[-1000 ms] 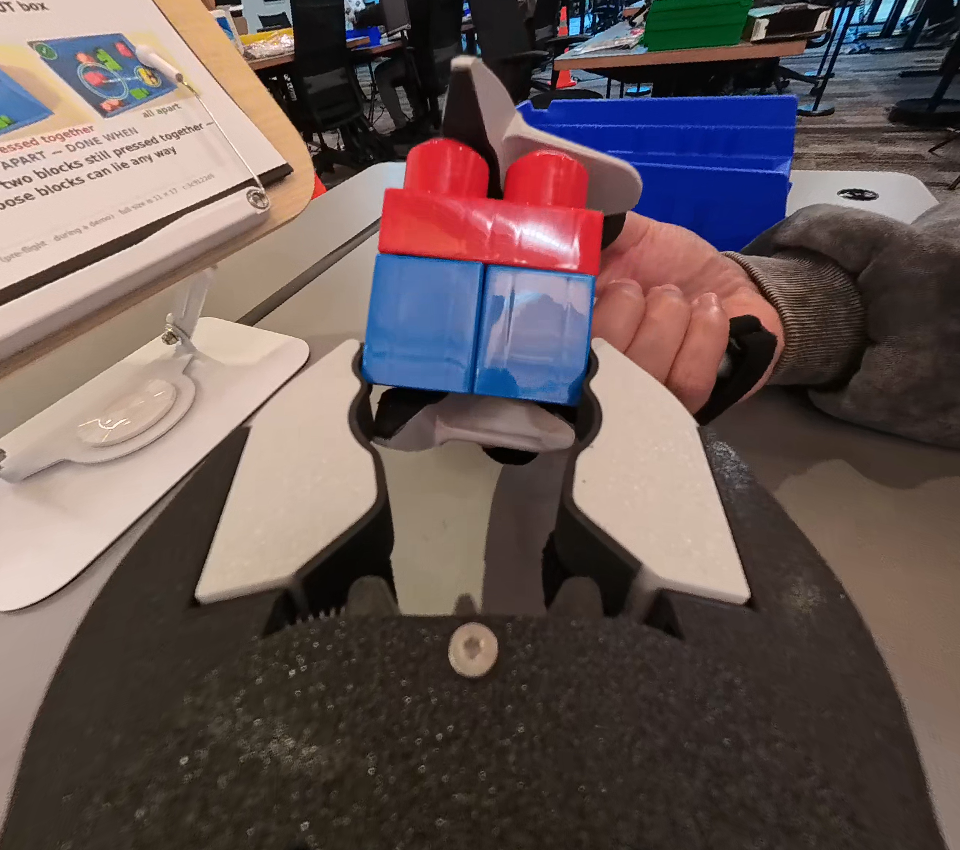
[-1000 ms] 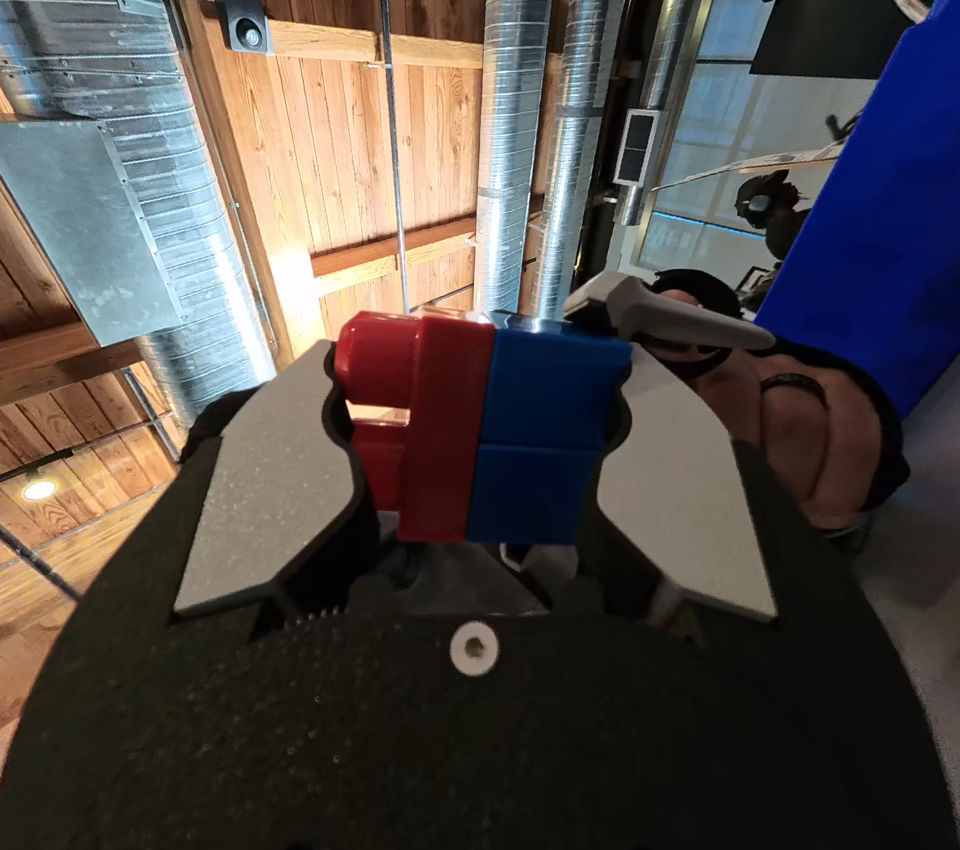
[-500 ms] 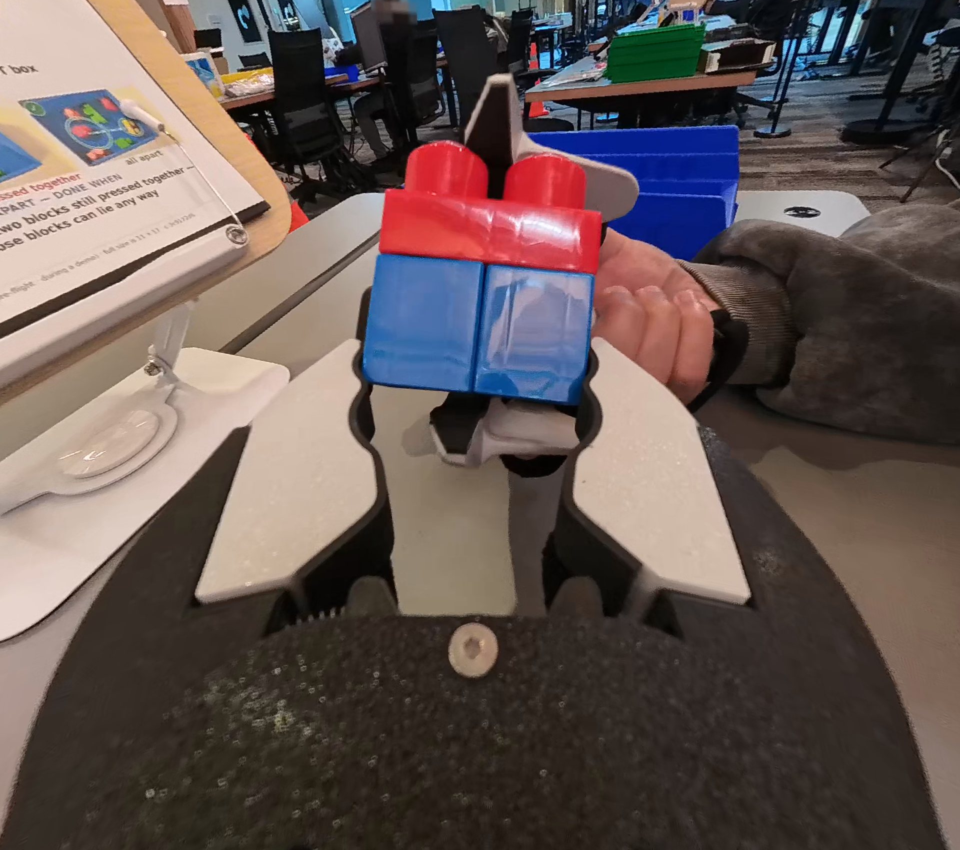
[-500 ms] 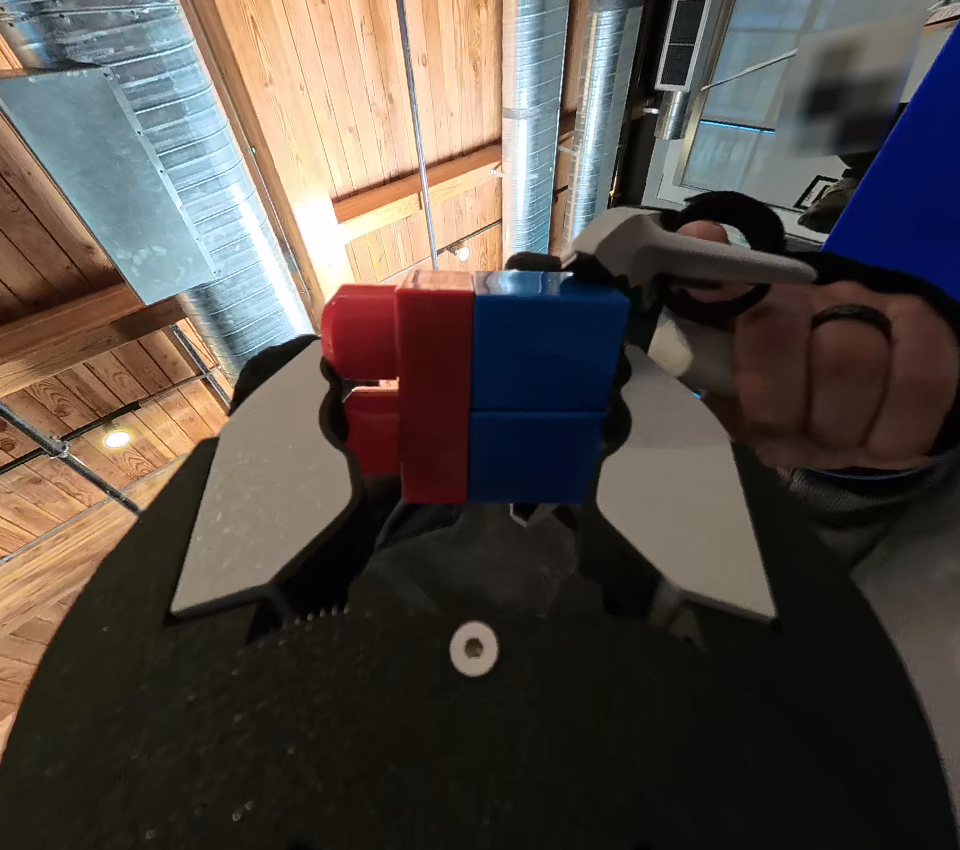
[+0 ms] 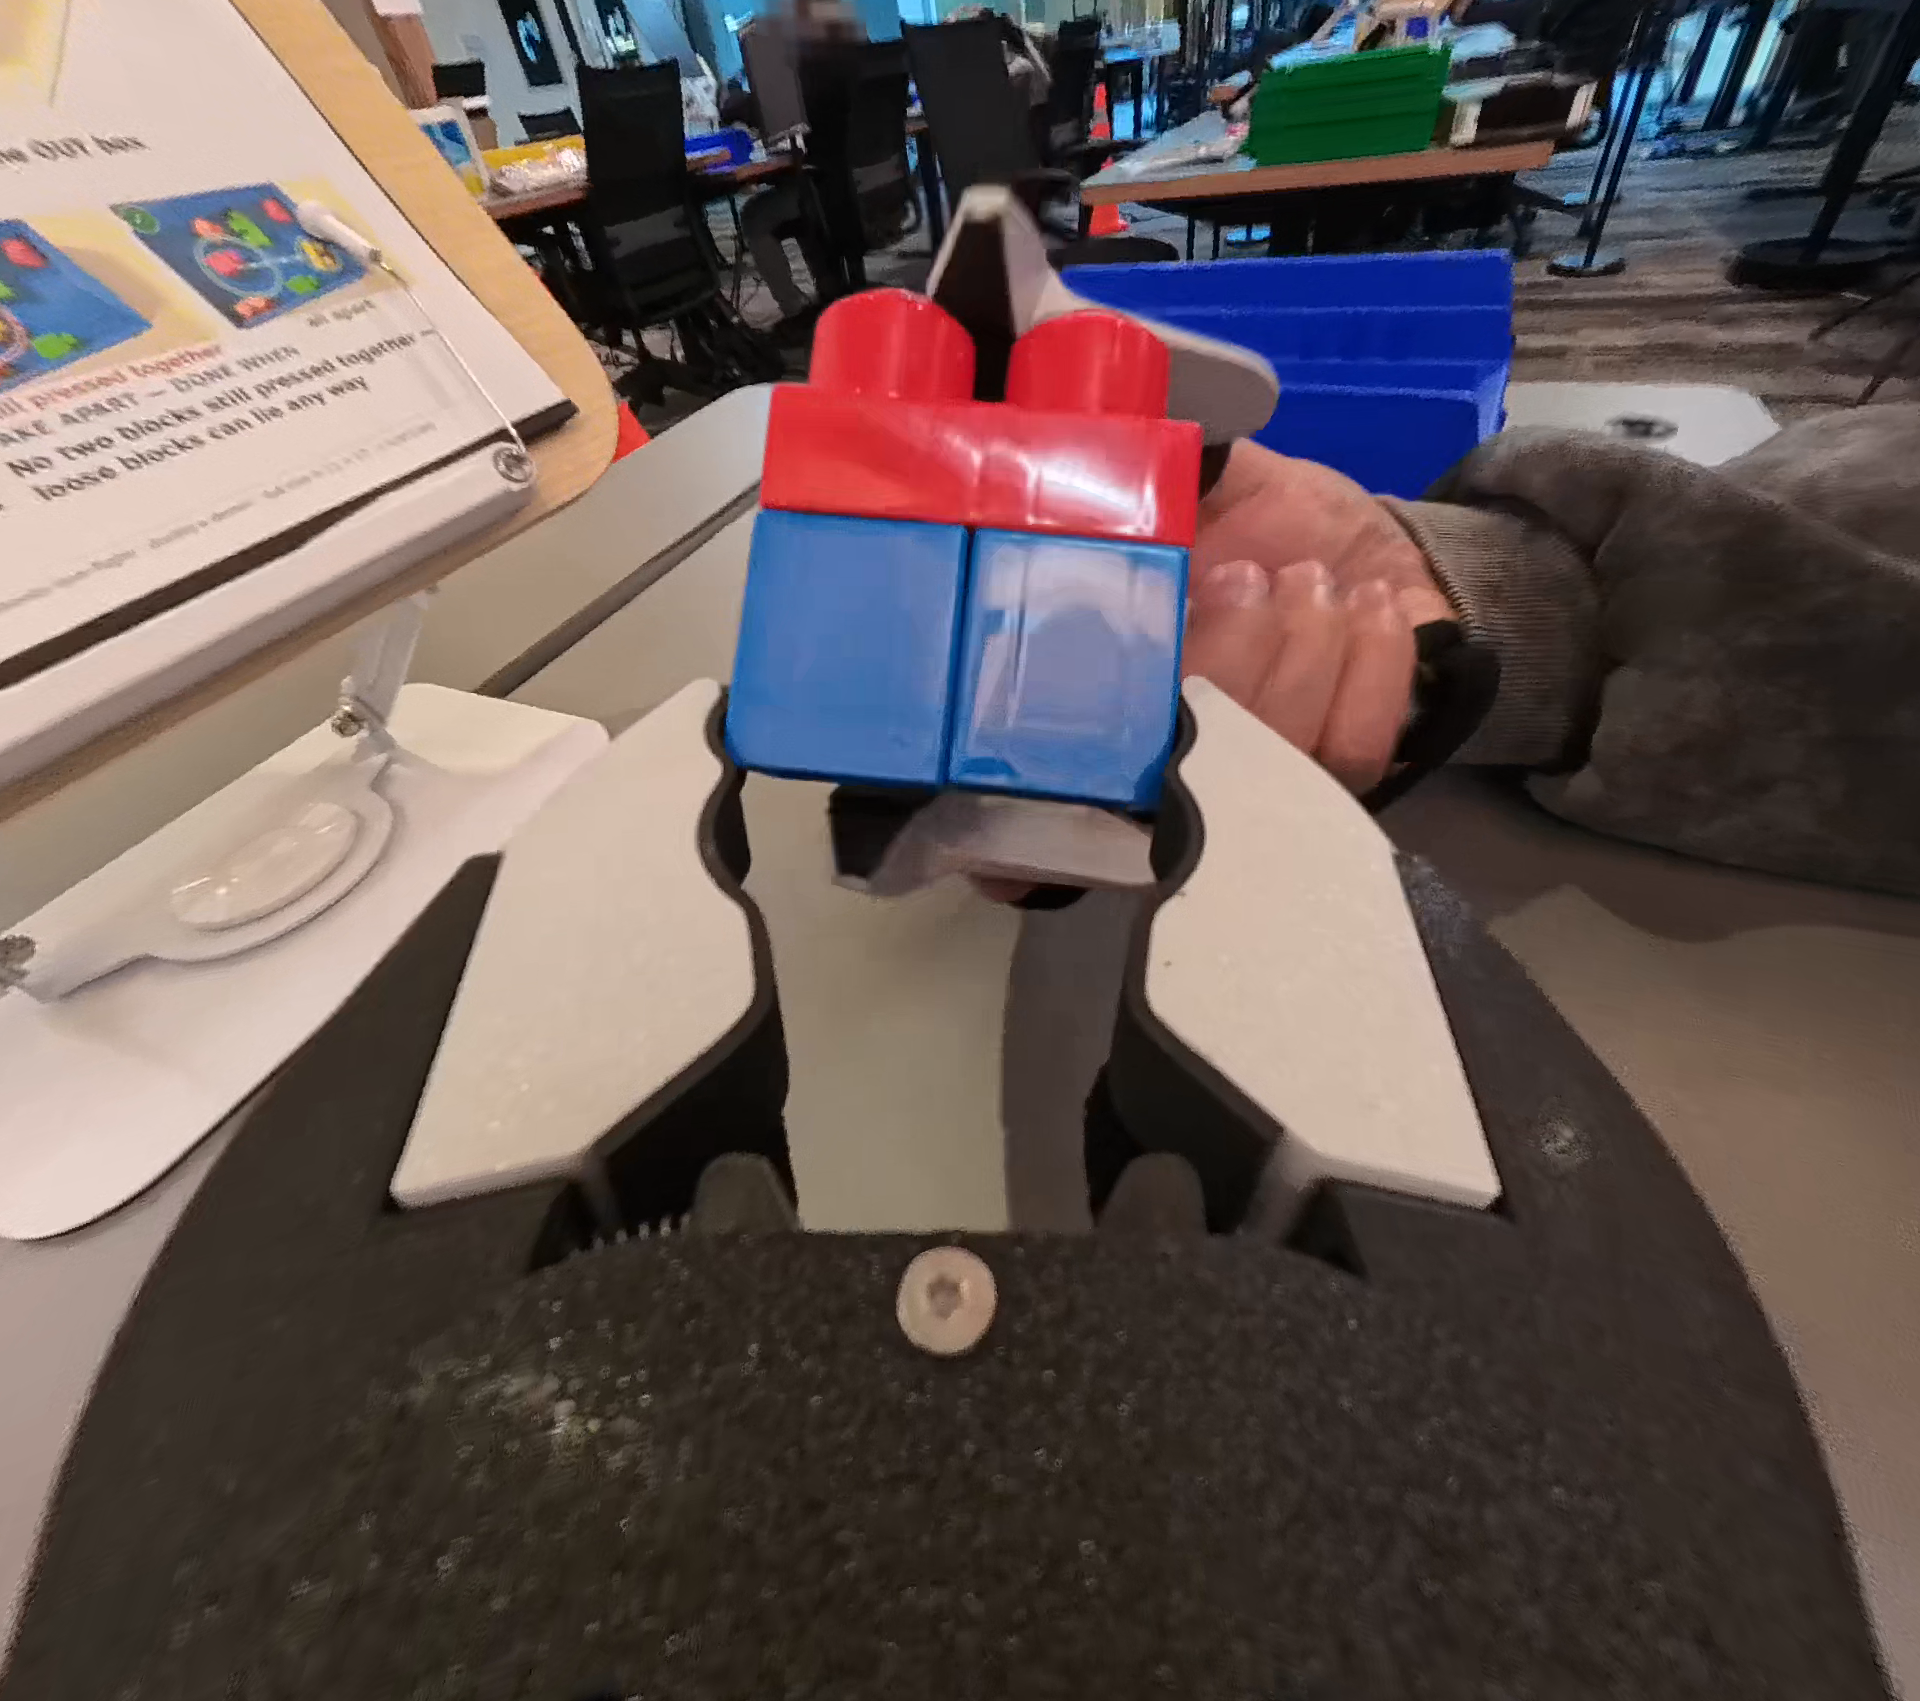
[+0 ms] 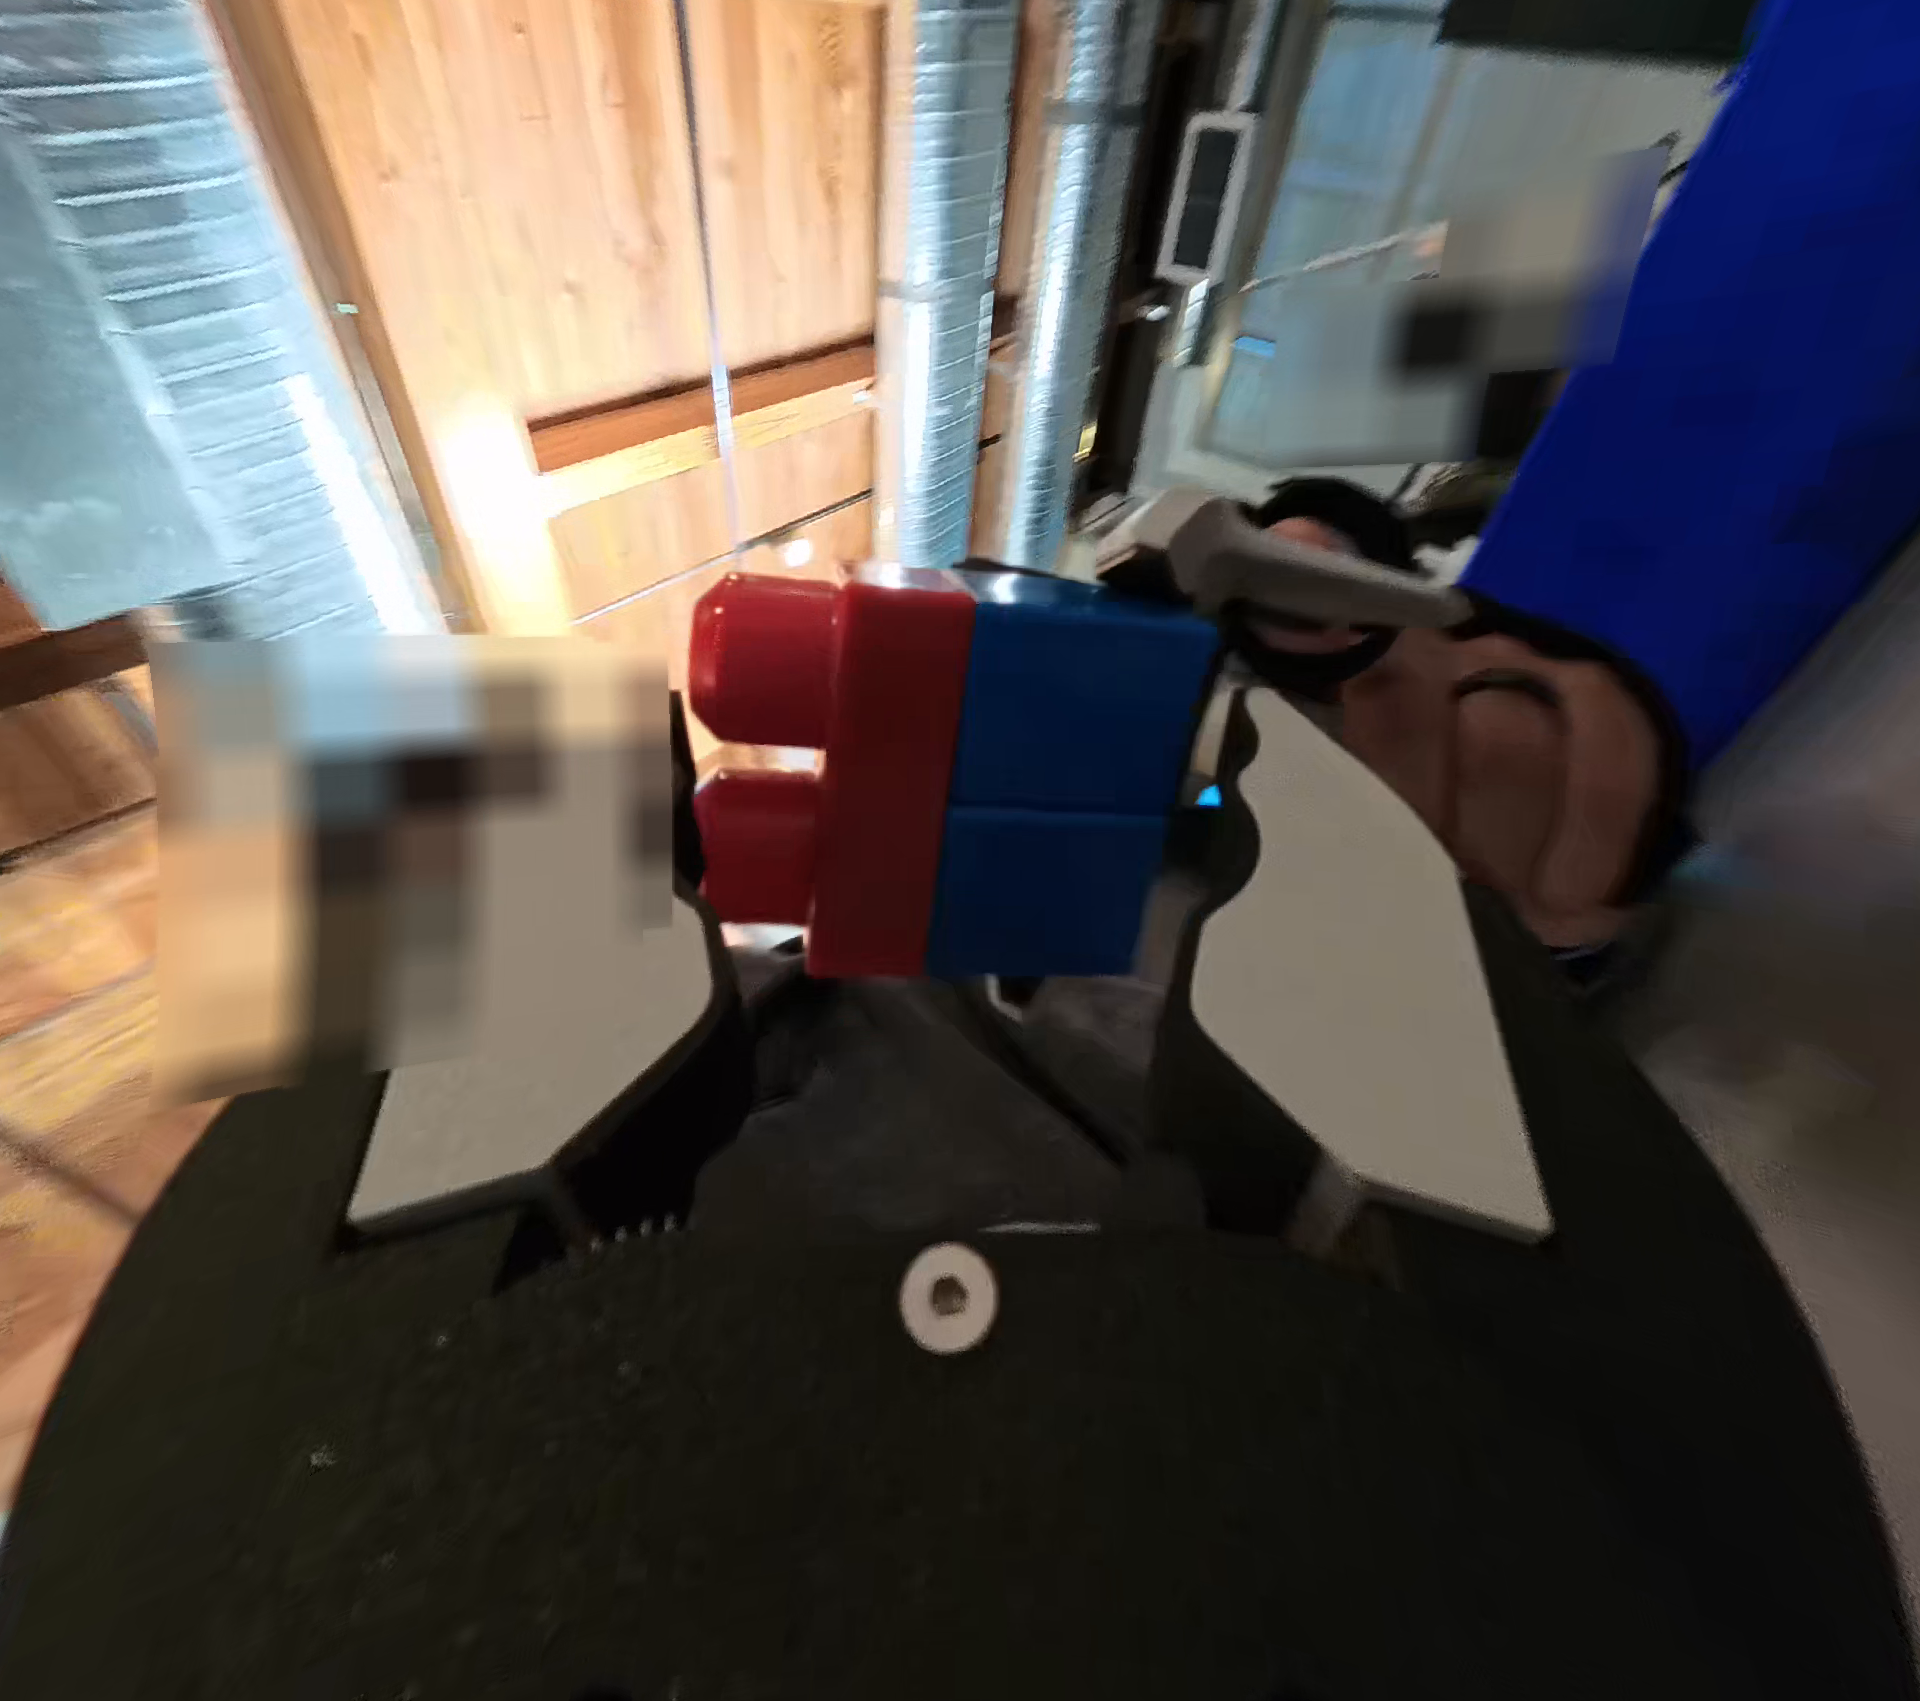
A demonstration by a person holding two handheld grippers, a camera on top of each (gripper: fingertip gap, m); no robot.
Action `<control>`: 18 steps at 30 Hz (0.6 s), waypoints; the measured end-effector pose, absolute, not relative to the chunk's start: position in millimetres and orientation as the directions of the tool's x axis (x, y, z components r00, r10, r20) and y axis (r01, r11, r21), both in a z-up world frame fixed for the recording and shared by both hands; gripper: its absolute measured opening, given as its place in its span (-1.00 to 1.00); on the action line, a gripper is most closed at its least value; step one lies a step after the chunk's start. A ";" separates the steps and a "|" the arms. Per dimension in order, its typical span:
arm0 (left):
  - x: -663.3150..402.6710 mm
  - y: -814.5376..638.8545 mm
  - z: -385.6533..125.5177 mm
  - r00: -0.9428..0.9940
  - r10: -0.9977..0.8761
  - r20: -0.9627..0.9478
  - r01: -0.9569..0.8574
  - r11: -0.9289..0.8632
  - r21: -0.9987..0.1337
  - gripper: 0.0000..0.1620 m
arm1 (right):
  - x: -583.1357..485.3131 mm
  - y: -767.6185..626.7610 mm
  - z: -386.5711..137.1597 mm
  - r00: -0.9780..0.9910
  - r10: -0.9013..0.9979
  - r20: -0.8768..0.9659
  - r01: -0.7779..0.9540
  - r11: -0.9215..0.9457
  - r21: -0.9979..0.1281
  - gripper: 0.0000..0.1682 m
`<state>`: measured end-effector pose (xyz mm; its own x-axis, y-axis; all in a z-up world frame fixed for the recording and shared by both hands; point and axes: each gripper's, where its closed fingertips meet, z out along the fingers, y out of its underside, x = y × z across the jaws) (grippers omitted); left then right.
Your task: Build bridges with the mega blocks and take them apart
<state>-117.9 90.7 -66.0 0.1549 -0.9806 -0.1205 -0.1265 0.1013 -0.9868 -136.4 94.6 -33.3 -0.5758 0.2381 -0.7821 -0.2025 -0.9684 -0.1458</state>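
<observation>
Left wrist cam sits right behind its tongs, looking level across the table toward the blue bin and the office beyond. Right wrist cam is tipped way up, facing the wood ceiling and ducts. Both get the red-and-blue block stack up close, from different sides.

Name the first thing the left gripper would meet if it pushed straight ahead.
The blue block, already between the left gripper tips, red block stacked on top; depth is uncertain.

Glossy plastic red block and blue block; ribbed metal ducts.
</observation>
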 end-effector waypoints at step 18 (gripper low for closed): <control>-128.9 115.8 -99.1 0.317 -0.862 -0.394 -0.389 0.261 -0.884 -0.06 | -134.6 100.8 -79.5 0.412 0.502 -0.760 -0.077 -0.813 -0.578 -0.43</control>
<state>-128.9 115.8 -99.1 0.3174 -0.8624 -0.3943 -0.3888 0.2609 -0.8836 -134.6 100.8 -79.5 0.4121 0.5018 -0.7605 -0.0766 -0.8126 -0.5777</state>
